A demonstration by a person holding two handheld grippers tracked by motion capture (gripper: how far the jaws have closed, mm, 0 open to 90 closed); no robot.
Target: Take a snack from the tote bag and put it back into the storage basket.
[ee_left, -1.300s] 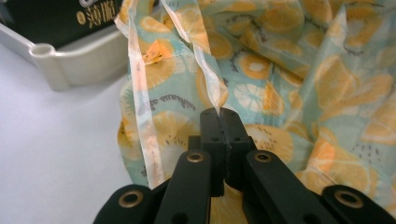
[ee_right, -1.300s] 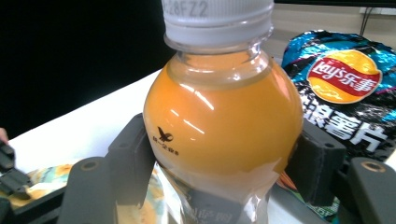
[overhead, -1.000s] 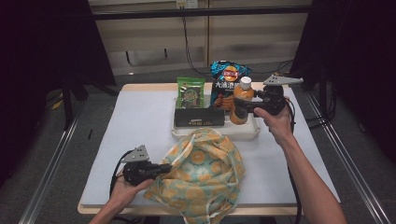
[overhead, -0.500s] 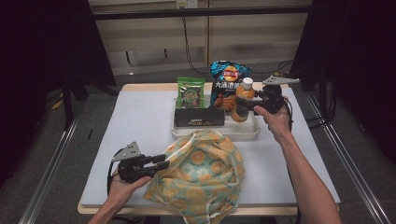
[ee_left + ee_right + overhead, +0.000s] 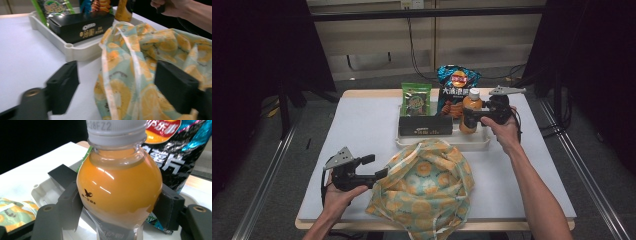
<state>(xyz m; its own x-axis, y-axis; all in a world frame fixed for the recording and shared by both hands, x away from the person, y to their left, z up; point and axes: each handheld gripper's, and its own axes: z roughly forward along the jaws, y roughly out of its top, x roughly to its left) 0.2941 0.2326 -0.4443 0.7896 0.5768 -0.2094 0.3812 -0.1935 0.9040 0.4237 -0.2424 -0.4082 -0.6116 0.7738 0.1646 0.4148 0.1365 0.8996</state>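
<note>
two things matter here. near us, the soft cloth bag (image 5: 424, 187) flops on the bench; the left gripper (image 5: 120, 92) has just been opening, jaws apart around its edge. farther off, the right gripper (image 5: 120, 207) clamps the heavy, slippery juice bottle (image 5: 118, 185) in the tray (image 5: 442, 142); hold its belly.

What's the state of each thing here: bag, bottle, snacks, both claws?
Cloth bag: slumped on the table, mouth facing the tray.
Orange bottle: upright, capped, in the right claw.
Black box: in the white tray.
Left claw: just opened, bag hem between jaws.
</note>
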